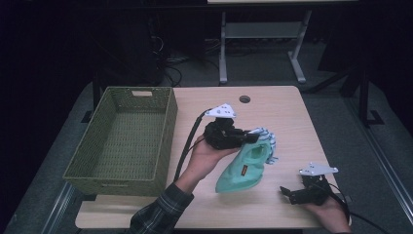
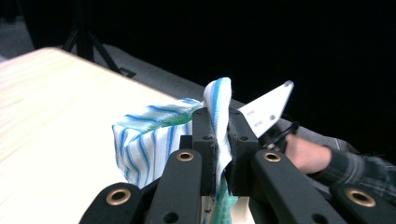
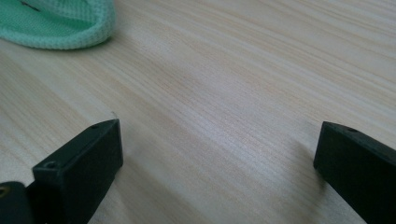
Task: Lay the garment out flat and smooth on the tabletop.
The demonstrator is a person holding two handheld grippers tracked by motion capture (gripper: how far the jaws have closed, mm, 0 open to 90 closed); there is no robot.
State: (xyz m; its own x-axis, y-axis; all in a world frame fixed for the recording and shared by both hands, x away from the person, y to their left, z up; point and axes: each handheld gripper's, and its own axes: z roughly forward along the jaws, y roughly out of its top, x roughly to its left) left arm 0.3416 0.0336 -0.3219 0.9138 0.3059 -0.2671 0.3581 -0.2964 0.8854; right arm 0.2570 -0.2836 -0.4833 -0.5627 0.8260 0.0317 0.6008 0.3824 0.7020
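Mint-green knit fabric, a sock (image 1: 241, 171) by the look of it, lies near the middle of the wooden counter (image 1: 282, 107), its long axis running diagonally from the near-left end up toward the far right. At that far end a blue-and-white striped cloth (image 1: 267, 142) is bunched against it. The left tool (image 1: 249, 138) is clamped tight on the striped cloth, a fold standing up between its jaws. The right tool (image 1: 287, 194) rests low at the counter's near right corner, jaws spread wide with nothing between them. A woven green basket (image 1: 117, 180) sits at the left.
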